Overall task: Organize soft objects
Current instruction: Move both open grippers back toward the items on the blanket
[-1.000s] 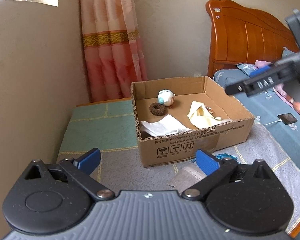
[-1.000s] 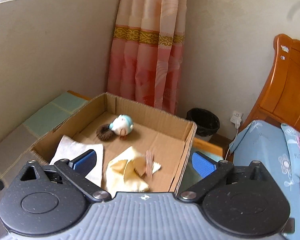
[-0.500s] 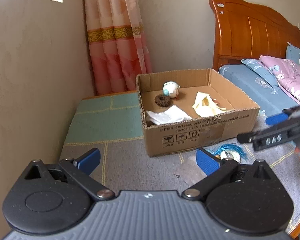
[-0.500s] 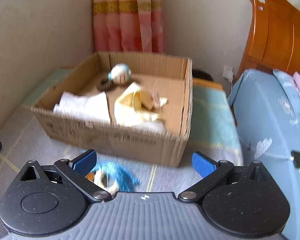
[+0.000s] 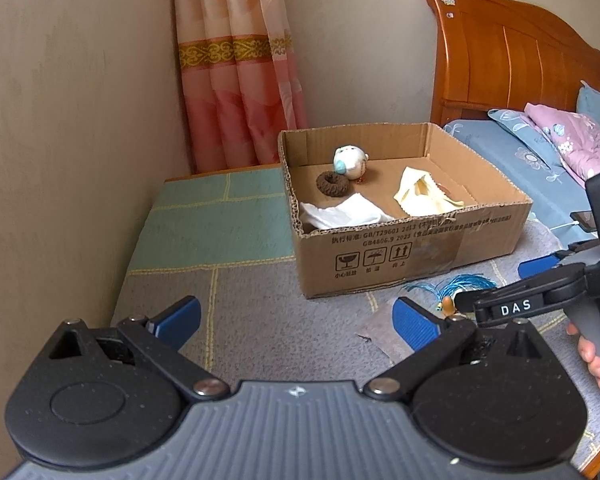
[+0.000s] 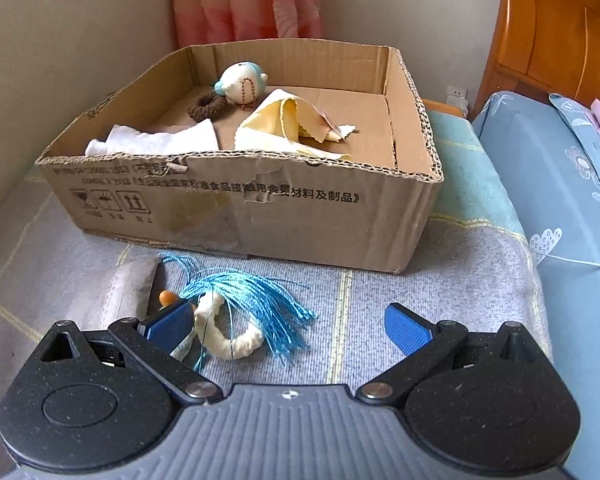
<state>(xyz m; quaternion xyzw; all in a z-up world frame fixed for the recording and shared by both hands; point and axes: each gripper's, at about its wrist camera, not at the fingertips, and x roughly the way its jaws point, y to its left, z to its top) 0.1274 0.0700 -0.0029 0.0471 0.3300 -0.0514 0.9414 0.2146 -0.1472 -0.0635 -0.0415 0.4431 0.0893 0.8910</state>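
Left hand-held gripper (image 5: 296, 320): released, jaws spread wide, nothing between them, held above the grey part of the quilted mat (image 5: 260, 312) that covers the surface.

Cardboard box (image 6: 260, 216): open-topped, standing on the mat ahead of both grippers, printed front wall facing them. Contents, left to right in the right wrist view: a white cloth (image 6: 156, 142) against the front left corner; a brown ring-shaped scrunchie (image 6: 206, 107) behind it; a white and teal plush bird (image 6: 242, 82) touching the scrunchie, towards the back wall; a crumpled yellow cloth (image 6: 288, 124) near the middle. The right-hand part of the box floor is bare cardboard.

Outside the box, on the mat just in front of its front wall: a folded grey cloth (image 6: 116, 296) at left; beside it a blue tassel (image 6: 252, 296) with a cream cord loop (image 6: 228, 344) and a small orange bead (image 6: 165, 297). The tassel strands fan out over the loop.

Right hand-held gripper (image 6: 286, 326): released, jaws wide apart, low over the mat. Its left fingertip (image 6: 168, 326) sits at the cord loop and overlaps it in view; contact cannot be confirmed. The tassel lies between the jaws, nearer the left one.

At far right, a bed with blue bedding (image 6: 560, 208) adjoins the surface, with a wooden headboard (image 5: 512, 56) behind.
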